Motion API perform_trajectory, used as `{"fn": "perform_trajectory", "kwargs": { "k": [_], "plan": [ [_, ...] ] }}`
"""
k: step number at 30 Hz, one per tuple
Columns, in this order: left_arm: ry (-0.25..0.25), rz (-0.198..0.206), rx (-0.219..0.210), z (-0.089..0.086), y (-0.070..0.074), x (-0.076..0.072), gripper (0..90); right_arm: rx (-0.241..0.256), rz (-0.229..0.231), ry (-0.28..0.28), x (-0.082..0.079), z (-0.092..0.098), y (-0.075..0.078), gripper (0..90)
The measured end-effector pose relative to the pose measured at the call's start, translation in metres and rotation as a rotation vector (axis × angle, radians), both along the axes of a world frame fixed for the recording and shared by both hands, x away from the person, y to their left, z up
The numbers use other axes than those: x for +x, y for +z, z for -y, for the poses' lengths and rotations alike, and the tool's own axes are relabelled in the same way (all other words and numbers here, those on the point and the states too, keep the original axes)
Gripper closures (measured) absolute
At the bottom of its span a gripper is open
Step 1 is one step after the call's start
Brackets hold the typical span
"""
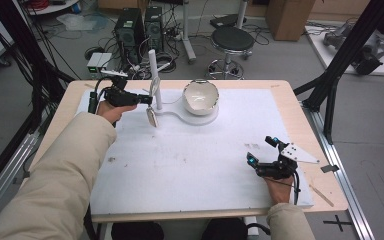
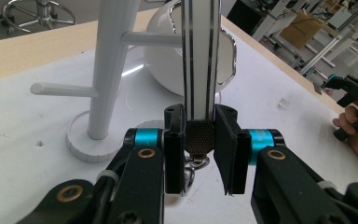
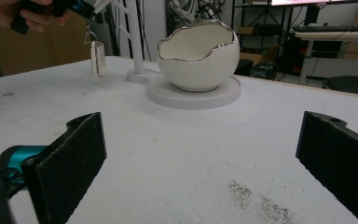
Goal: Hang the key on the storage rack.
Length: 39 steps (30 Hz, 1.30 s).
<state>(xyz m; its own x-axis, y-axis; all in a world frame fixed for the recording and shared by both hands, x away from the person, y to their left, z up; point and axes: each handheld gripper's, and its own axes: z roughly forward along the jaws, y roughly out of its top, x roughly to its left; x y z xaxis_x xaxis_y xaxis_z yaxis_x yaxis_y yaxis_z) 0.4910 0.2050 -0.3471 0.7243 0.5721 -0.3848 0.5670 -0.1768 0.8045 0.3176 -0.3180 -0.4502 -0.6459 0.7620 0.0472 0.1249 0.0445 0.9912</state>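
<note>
While the left gripper (image 1: 147, 99) sits at the far-left part of the table (image 1: 286, 107), its fingers (image 2: 175, 140) are nearly closed, clamped from both sides on the mesh end of a striped strap (image 2: 200, 56) with a small metal ring (image 2: 193, 164) below the grip. In the left gripper view the strap's long axis runs straight away from the fingers up the middle of the picture. From the right gripper view the same piece (image 3: 98, 58) hangs downward under that gripper, clear of the table.

Just left of the strap in the left gripper view stands the white stand (image 2: 107, 70), upright on its round foot. Its upper peg (image 2: 151, 39) reaches sideways to the strap's edge; whether they touch I cannot tell. The lower peg (image 2: 60, 88) points the other way. I judge the work to be hanging the strap on this stand, so what counts is that the peg lies to the left of the strap and crosswise to it. The ring end stays low, at the fingers.

Right of the stand, on the same base, sits the egg-shaped bowl (image 1: 200, 97), behind the strap as the left gripper sees it.

Far to the right, near the table's near edge, the right gripper (image 1: 261, 150) rests with its fingers (image 3: 70, 158) spread wide and holding nothing, well apart from the stand. The left hand is plainly the nearer one.
</note>
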Motion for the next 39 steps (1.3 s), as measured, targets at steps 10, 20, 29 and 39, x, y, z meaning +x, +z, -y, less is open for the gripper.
{"fn": "perform_trajectory", "kwargs": {
  "k": [10,20,29,39],
  "plan": [
    [0.032,-0.054,0.03,-0.002,-0.01,0.007,74.2,-0.003,0.003,0.002,0.0,0.0,0.0,0.6],
    [0.039,-0.071,0.077,0.001,-0.015,0.01,74.1,-0.002,-0.001,-0.002,0.0,0.0,0.0,0.6],
    [0.059,0.08,0.09,-0.003,-0.015,-0.002,51.8,0.0,0.001,-0.003,0.0,0.0,0.0,0.6],
    [0.016,0.218,0.082,-0.023,-0.007,-0.059,14.4,-0.001,-0.003,-0.003,0.0,0.0,0.0,0.7]
  ]
}}
